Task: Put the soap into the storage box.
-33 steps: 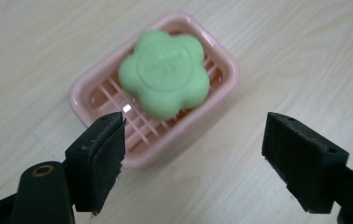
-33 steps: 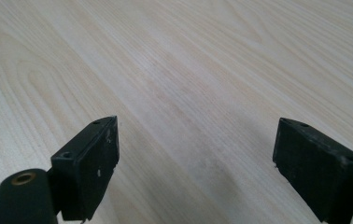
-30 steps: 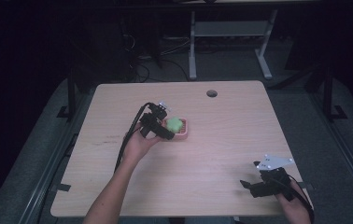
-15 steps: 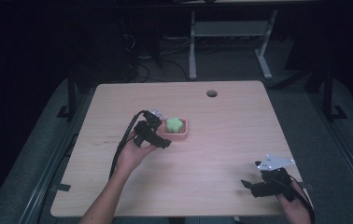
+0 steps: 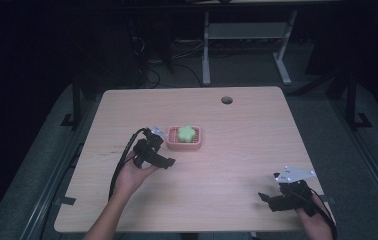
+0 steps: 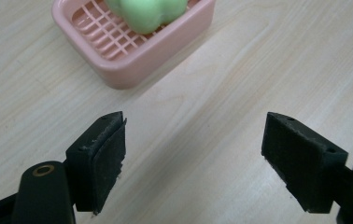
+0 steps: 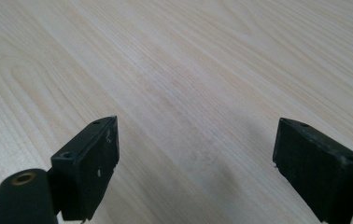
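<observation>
Left gripper (image 5: 169, 161): drawn back from pink soap dish (image 5: 184, 144), jaws spread, empty. Green soap (image 5: 186, 133) left seated inside; placement judged done. Right gripper (image 5: 263, 196): spread, idle.

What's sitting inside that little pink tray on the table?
A pale green, lobed soap bar rests on the slatted grid inside the pink soap dish. The grid under the soap is covered, so whatever lies beneath can't be seen.
</observation>
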